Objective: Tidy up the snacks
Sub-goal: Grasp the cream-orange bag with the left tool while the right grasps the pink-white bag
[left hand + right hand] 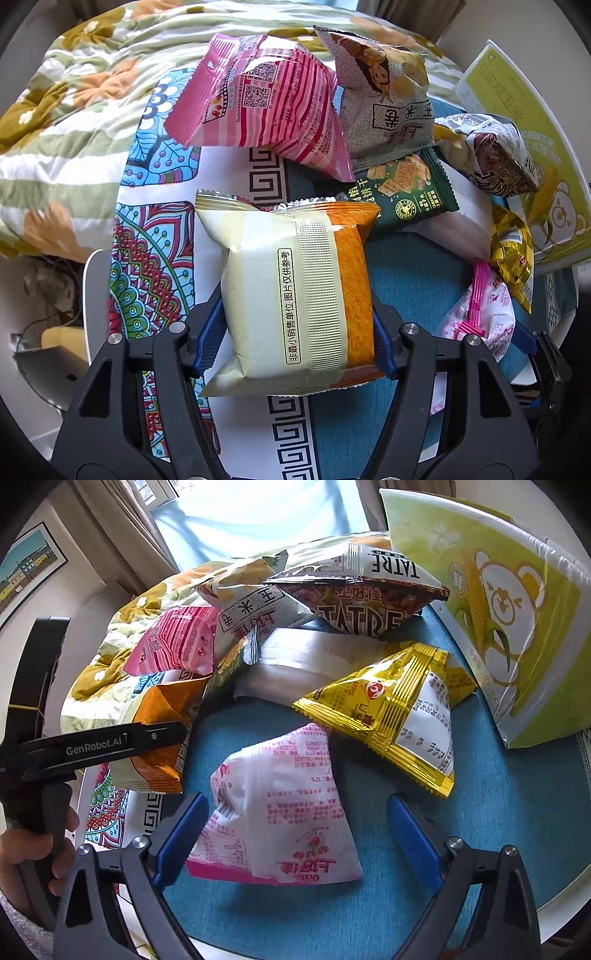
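Teal cloth covers the round bench [498,812] where the snacks lie heaped, with a flowered quilt [66,122] bunched beyond its far edge. Largest of the task's things is the green-and-white corn box [509,627], leaning at the right rim and apparently the place to sort into, though its inside cannot be seen. Nothing looks sorted yet: the packets sit in a loose pile, so I judge the job barely begun, nearly all of it left.

Next down in size come the bags at the back of the pile: a pink striped packet [258,107], a grey corn-strip bag [391,110] and a brown-and-white chip bag [362,598], leaning on one another. A dark green cracker packet [406,188] lies flat below them, and a gold triangular bag [399,716] rests just beside the box.

Two packets are being dealt with. The cream-and-orange cake packet [295,291] sits at the near left of the pile between the blue pads of the left hand-held gripper [291,339], which presses on both its sides, a narrow hold that already dents the wrapper. The white-and-pink puffed bag [277,812] lies on the teal cloth inside the right hand-held gripper [291,834], whose jaws stand wide; its left pad is at the bag's edge, the right pad well clear, so no grip yet.
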A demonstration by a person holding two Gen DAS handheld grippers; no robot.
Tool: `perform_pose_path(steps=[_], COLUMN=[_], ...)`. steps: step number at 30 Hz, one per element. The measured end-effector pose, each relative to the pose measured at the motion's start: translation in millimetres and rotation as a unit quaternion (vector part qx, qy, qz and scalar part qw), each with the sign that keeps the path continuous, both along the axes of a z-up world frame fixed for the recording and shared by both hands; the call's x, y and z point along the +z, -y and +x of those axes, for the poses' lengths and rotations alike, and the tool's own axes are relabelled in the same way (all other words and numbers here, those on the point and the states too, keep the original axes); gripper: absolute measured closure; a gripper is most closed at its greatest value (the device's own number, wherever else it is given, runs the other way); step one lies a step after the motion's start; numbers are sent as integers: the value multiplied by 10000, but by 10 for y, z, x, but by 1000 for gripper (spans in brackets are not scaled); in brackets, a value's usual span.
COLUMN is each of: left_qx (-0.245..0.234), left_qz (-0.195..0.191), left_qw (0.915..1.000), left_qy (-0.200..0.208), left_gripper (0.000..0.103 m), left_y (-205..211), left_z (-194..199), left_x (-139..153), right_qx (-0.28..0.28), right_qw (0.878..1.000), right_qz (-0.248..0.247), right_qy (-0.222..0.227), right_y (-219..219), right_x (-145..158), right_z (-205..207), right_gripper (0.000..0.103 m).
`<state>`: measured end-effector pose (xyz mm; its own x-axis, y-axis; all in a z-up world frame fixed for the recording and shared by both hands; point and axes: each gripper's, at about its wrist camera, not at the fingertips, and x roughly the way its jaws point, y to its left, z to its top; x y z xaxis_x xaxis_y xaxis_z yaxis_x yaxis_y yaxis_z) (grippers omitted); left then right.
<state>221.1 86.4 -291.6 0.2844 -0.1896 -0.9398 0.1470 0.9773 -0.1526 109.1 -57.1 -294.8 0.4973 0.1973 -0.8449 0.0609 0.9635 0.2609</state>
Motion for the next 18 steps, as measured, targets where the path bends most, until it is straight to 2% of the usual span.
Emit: perform_pose_path(steps=[5,7,13,18], left_qx=[43,57,97,143], left_qz=[32,38,18,-30], left_qw=[10000,10000,9999,9999], left_qy=[-21,-31,-61,-18], left_gripper=[40,40,41,42], left_y=[-82,-105,-127,-185], left_z=[-121,-174,-316,-400], left_x=[3,0,16,74], right_qx=[181,287,573,714], right_qw=[9998,9996,9981,9971], right_qz=[-38,-22,-218,-253], right_qy=[-15,-41,-18,119], right_y=[-69,-105,-218,-309], right_x=[-34,-59,-51,13], right_z=[51,65,38,16], right_gripper=[17,33,53,60])
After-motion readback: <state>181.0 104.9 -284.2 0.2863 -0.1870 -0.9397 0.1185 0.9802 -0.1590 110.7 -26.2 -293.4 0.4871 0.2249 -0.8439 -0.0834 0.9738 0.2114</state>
